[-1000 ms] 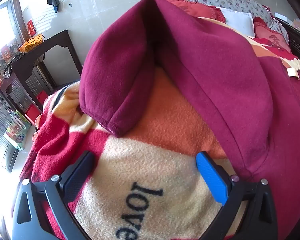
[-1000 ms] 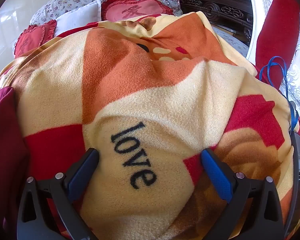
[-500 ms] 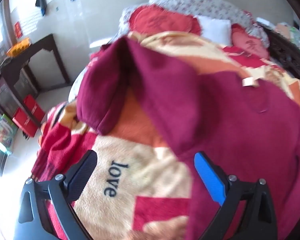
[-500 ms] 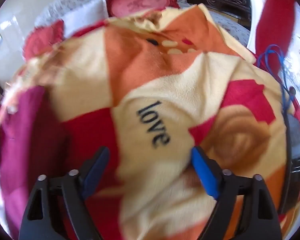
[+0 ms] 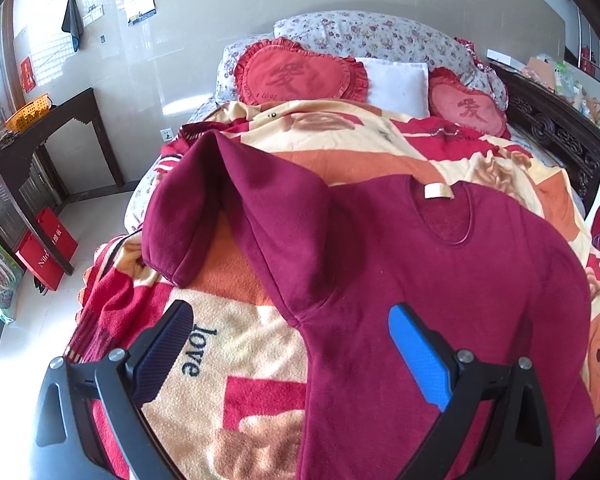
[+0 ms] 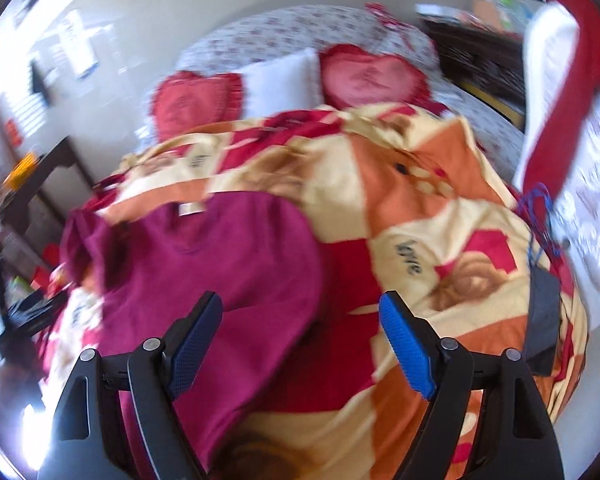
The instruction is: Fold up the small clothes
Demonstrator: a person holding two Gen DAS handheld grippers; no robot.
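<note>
A maroon long-sleeved top [image 5: 440, 280] lies flat on a patterned blanket [image 5: 236, 344] on the bed, neck and white label toward the pillows. Its left sleeve [image 5: 204, 208] is bent back on itself. My left gripper [image 5: 292, 320] is open and empty, raised above the top's left armpit. In the blurred right wrist view the same top [image 6: 228, 264] lies left of centre, and my right gripper [image 6: 300, 316] is open and empty above its right edge.
Two red heart cushions [image 5: 300, 72] and a white pillow [image 5: 396, 80] lie at the bed's head. A dark side table [image 5: 48, 132] and red bags [image 5: 44, 248] stand on the floor at left. A dark carved bed frame [image 5: 556, 136] runs along the right.
Both grippers have pulled back and up from the blanket, so the whole top and the bed's head have come into view. Both stay open. The right wrist view is blurred by motion.
</note>
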